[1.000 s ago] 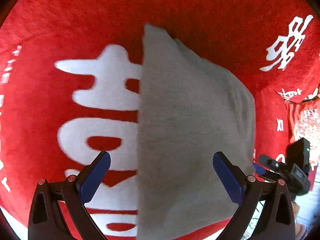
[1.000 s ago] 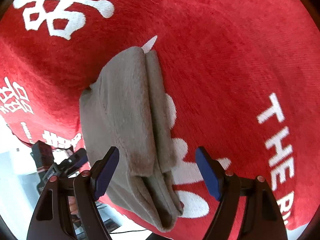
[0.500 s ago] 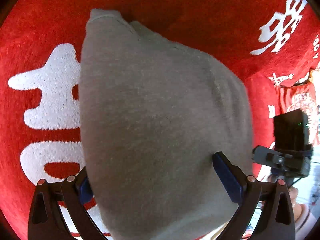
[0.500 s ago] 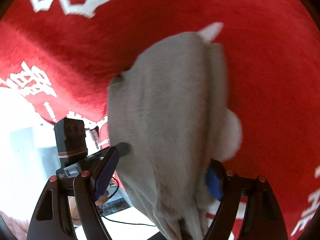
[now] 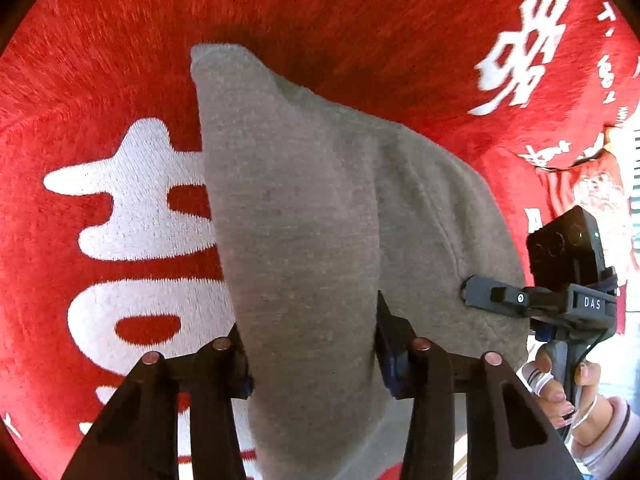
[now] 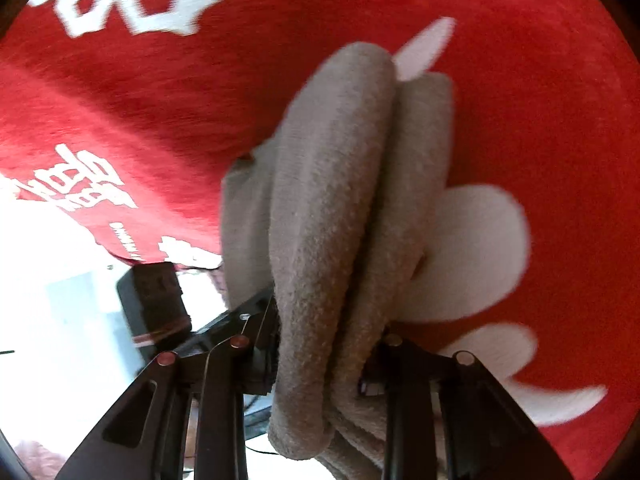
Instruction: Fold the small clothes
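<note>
A folded grey garment (image 5: 312, 216) lies on a red cloth with white characters (image 5: 120, 208). My left gripper (image 5: 312, 352) is shut on the near edge of the grey garment, with fabric bunched between its blue pads. In the right wrist view the grey garment (image 6: 332, 208) shows as thick stacked folds, and my right gripper (image 6: 324, 356) is shut on its near end. The right gripper and the hand holding it also show at the right of the left wrist view (image 5: 560, 300). The pads of both grippers are mostly hidden by fabric.
The red cloth (image 6: 520, 80) covers the whole work surface. Its edge hangs down at the left of the right wrist view, with a bright white floor or wall (image 6: 60, 300) beyond. The other gripper's black body (image 6: 156, 300) sits there too.
Both grippers have moved in onto the grey garment and closed on its near edge. One second ago both stood open, with the garment lying between their fingers.
</note>
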